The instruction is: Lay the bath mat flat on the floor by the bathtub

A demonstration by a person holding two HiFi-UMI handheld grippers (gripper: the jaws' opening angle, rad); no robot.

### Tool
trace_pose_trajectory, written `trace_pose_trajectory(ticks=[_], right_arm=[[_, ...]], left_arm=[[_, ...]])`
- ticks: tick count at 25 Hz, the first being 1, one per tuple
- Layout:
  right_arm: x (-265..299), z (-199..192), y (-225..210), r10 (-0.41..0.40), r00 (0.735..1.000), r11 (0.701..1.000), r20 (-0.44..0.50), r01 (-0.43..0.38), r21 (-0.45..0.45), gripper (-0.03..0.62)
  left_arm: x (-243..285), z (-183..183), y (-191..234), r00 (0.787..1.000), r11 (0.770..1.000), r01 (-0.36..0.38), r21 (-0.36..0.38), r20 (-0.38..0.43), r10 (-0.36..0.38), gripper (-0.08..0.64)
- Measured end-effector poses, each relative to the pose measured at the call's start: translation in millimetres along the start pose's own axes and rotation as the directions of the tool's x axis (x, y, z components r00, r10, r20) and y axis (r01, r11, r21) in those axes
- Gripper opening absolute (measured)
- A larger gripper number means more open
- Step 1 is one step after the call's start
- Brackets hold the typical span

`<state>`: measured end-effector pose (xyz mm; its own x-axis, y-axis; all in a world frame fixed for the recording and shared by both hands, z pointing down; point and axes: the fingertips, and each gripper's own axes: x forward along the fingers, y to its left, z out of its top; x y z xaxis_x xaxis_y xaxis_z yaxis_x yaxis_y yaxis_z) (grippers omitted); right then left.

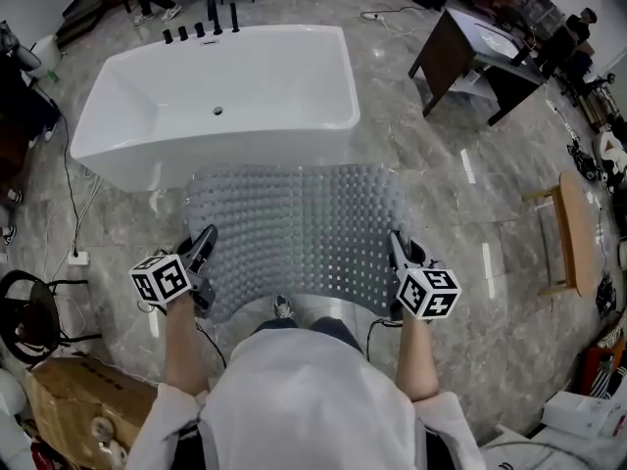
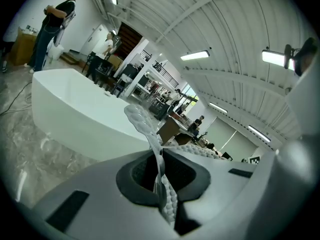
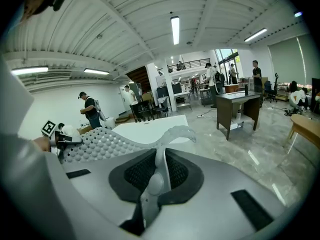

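A translucent grey bath mat (image 1: 299, 225) with rows of bumps and holes hangs stretched between both grippers, above the marble floor and just in front of the white bathtub (image 1: 220, 96). My left gripper (image 1: 207, 246) is shut on the mat's near left edge, and that edge (image 2: 152, 141) runs pinched between its jaws. My right gripper (image 1: 395, 250) is shut on the near right edge, where the mat (image 3: 105, 143) spreads away to the left from the pinched fold. The mat's far edge reaches close to the tub's side.
A dark wooden desk (image 1: 470, 52) stands at the back right and a small wooden stool (image 1: 571, 231) at the right. A cardboard box (image 1: 73, 404) and a black chair (image 1: 29, 306) sit at the near left. Cables run along the floor left of the tub. People stand in the background.
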<state>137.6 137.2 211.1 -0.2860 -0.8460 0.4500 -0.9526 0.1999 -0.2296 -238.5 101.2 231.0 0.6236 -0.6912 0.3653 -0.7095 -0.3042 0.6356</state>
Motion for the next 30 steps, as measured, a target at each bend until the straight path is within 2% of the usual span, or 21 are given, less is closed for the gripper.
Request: trace_pose_trajectory(ticks=[10, 20, 30], right_arm=[[34, 9, -9, -0.025, 0.999, 1.000, -0.033, 0.025, -0.007, 0.041], [77, 14, -32, 0.010, 0.997, 1.000, -0.078, -0.013, -0.027, 0.041], [121, 7, -58, 0.008, 0.991, 0.999, -0.137, -0.015, -0.051, 0.041]], left_arm=[[35, 24, 24, 1.000, 1.000, 0.001, 0.003, -0.026, -0.001, 0.043], [63, 26, 38, 0.995, 0.995, -0.093, 0.023, -0.042, 0.094, 0.043], [106, 25, 60, 0.984, 0.986, -0.155, 0.054, -0.085, 0.159, 0.043]])
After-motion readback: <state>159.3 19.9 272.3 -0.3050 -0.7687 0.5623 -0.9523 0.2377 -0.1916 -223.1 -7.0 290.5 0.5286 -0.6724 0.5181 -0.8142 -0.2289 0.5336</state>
